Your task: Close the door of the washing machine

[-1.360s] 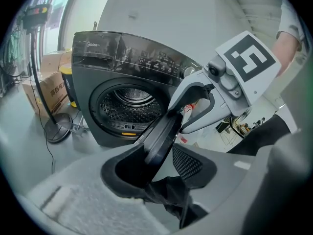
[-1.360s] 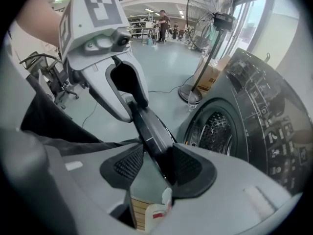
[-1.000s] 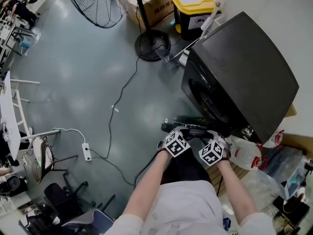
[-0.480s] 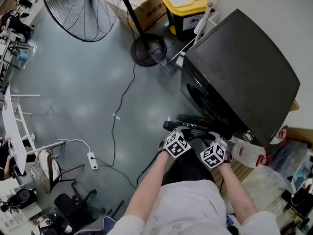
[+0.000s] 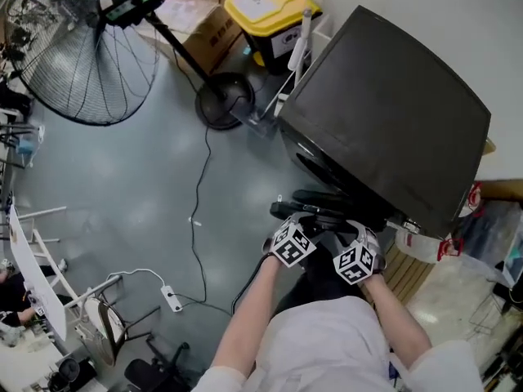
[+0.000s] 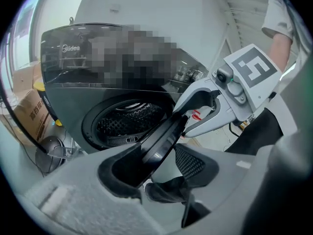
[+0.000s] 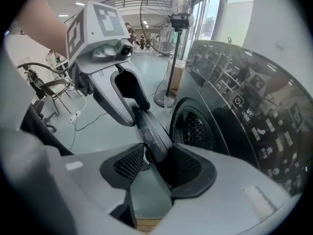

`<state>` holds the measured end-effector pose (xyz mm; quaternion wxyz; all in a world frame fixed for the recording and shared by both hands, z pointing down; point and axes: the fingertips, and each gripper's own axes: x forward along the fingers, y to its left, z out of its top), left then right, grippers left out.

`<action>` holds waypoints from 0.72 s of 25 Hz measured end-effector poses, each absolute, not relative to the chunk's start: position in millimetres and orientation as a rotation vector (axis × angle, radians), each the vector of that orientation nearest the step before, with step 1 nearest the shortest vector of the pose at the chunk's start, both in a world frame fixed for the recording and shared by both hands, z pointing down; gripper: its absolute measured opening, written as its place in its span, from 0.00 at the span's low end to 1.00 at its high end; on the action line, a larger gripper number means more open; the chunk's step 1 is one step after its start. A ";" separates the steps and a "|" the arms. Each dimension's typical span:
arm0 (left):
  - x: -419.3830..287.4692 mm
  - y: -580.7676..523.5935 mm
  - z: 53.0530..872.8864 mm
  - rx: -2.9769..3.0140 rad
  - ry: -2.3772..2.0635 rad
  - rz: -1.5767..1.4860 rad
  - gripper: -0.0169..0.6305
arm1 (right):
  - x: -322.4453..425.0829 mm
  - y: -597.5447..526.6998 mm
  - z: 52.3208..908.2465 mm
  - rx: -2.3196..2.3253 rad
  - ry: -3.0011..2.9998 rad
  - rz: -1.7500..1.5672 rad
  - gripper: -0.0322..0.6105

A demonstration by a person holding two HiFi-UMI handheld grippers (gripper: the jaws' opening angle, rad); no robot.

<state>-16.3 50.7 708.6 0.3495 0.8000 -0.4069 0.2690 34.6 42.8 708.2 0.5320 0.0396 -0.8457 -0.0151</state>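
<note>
Step in hand: swinging the door [image 5: 320, 206] shut. It is open, standing out from the front of the washing machine [image 5: 384, 96] at frame centre in the head view, not yet latched. Left gripper [image 6: 161, 169]: jaws wide and have just been opening. The door rim lies between them, against the left-hand pad and clear of the other. Right gripper [image 7: 155, 164]: jaws narrow, apparently closed on the door rim, which fills the gap. Drum opening [image 6: 128, 124] sits upper left of the rim in the left gripper view. Next move, likely: push the rim toward the opening until it seats. The loose left hold could slip.
</note>
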 end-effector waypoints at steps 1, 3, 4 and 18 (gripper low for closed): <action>-18.0 46.7 708.3 2.085 -1.046 0.700 0.36 | 33.4 39.4 708.2 0.109 -2.022 -0.034 0.33; -21.9 37.9 709.2 2.114 -1.027 0.705 0.36 | 30.3 31.6 708.6 0.145 -2.036 -0.029 0.33; -23.9 34.2 710.0 2.126 -1.016 0.707 0.36 | 28.4 28.1 708.9 0.163 -2.041 -0.025 0.33; -30.8 -8.1 704.7 2.160 -1.005 0.780 0.39 | 16.9 -3.8 705.7 0.376 -2.017 0.135 0.35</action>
